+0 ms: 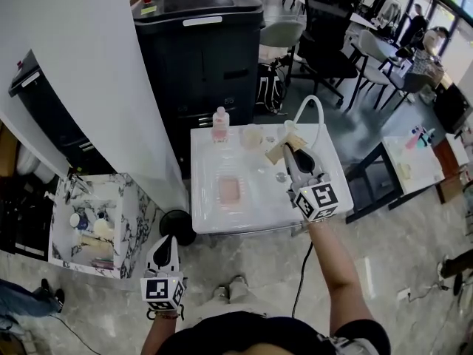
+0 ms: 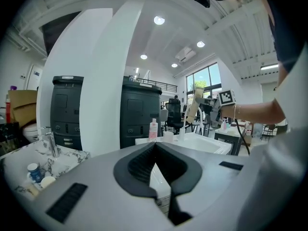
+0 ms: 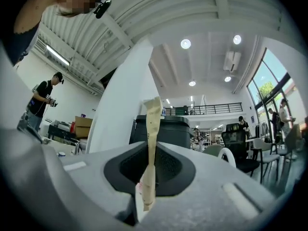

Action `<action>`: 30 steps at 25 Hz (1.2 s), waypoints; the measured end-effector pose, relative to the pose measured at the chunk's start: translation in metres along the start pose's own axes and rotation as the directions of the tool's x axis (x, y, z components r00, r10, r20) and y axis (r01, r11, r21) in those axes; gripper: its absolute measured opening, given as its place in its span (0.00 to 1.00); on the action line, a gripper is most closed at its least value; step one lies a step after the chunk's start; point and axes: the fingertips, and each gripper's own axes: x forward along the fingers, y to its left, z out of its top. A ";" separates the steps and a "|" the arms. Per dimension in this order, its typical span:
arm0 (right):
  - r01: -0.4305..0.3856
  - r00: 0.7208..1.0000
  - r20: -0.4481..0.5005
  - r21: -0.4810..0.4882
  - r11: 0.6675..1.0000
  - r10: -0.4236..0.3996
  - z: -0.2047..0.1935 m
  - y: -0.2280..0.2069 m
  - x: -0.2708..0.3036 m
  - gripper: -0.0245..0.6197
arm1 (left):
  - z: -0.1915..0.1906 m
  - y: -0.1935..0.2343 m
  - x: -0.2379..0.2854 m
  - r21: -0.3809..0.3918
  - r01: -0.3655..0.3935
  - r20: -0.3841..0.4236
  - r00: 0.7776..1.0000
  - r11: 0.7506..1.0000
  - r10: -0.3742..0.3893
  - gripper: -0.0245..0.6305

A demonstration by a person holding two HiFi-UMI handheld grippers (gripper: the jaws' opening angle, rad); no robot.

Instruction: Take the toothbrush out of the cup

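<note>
Head view: one white table (image 1: 214, 214) sits mid-frame, and everything for the task is on or above it.

Grippers, two. My right gripper (image 1: 293, 152) is right of centre, held over the table's right half. My left gripper (image 1: 165, 248) is at lower left, off the table and apart from the work, probably because one hand is enough for this job.

On the table: one pink pad (image 1: 230, 190) near the middle, one pink bottle (image 1: 220, 124) at the far edge, and one pale cup (image 1: 253, 134) just right of the bottle. A small clear item lies near the right gripper; I cannot tell what it is.

Toothbrush (image 1: 280, 151), one: beige, pinched in my right jaws, right of the cup and not touching it. In the right gripper view it stands upright between the pads (image 3: 153, 124), gripped low on its length, with most of it rising upward in the frame. I judge it is out of the cup and only needs setting down.

Left gripper view: jaws pressed together on nothing (image 2: 155, 147).
</note>
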 end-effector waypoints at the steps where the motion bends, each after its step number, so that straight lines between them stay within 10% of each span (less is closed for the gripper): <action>1: 0.004 1.000 0.016 0.001 1.000 -0.004 0.005 0.006 -0.007 0.08 | 0.002 0.000 -0.001 0.004 0.002 0.006 1.000 1.000 -0.002 0.04; 11: -0.034 0.997 0.062 -0.093 0.995 0.040 0.030 0.079 -0.064 0.08 | 0.011 0.000 -0.006 0.019 0.015 0.041 0.999 1.000 -0.016 0.04; 30: 0.029 0.999 0.030 0.036 0.999 -0.030 0.015 0.134 -0.150 0.08 | 0.020 -0.012 -0.010 0.061 0.040 0.070 0.997 0.997 -0.044 0.04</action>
